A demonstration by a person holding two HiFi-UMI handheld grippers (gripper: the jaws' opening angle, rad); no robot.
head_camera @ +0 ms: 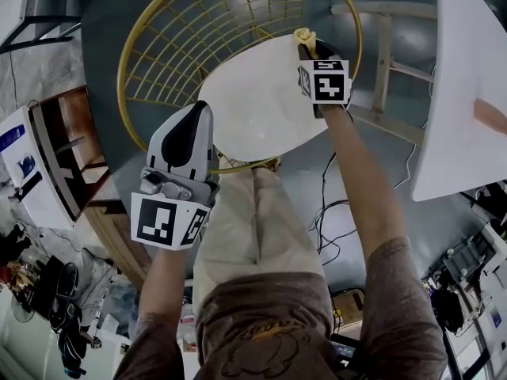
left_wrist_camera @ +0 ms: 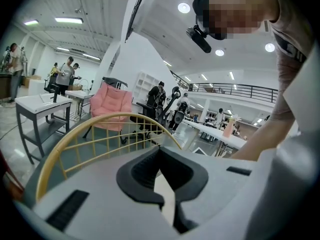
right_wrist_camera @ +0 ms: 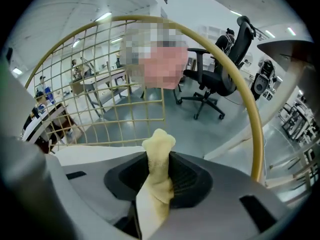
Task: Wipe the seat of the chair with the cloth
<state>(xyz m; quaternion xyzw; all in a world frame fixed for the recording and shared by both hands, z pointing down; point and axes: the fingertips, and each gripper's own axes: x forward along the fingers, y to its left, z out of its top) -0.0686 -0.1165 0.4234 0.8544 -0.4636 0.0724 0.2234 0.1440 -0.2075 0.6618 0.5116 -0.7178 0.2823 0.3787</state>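
The chair has a round white seat (head_camera: 253, 105) and a yellow wire back (head_camera: 198, 30). At the seat's far right edge my right gripper (head_camera: 310, 50) is shut on a pale yellow cloth (head_camera: 305, 36). In the right gripper view the cloth (right_wrist_camera: 158, 159) stands bunched up between the jaws of the right gripper (right_wrist_camera: 159, 166), with the seat (right_wrist_camera: 85, 154) below and the wire back (right_wrist_camera: 125, 74) behind. My left gripper (head_camera: 198, 111) hovers at the seat's near left edge. Its jaws (left_wrist_camera: 160, 154) are shut and hold nothing, and the yellow back (left_wrist_camera: 100, 121) curves ahead of them.
A white table (head_camera: 459, 93) stands at the right with a pale wooden frame (head_camera: 384, 46) beside the chair. Cables (head_camera: 329, 212) lie on the floor. A wooden shelf (head_camera: 67, 149) and clutter fill the left. The person's legs (head_camera: 253, 212) stand against the seat's near edge.
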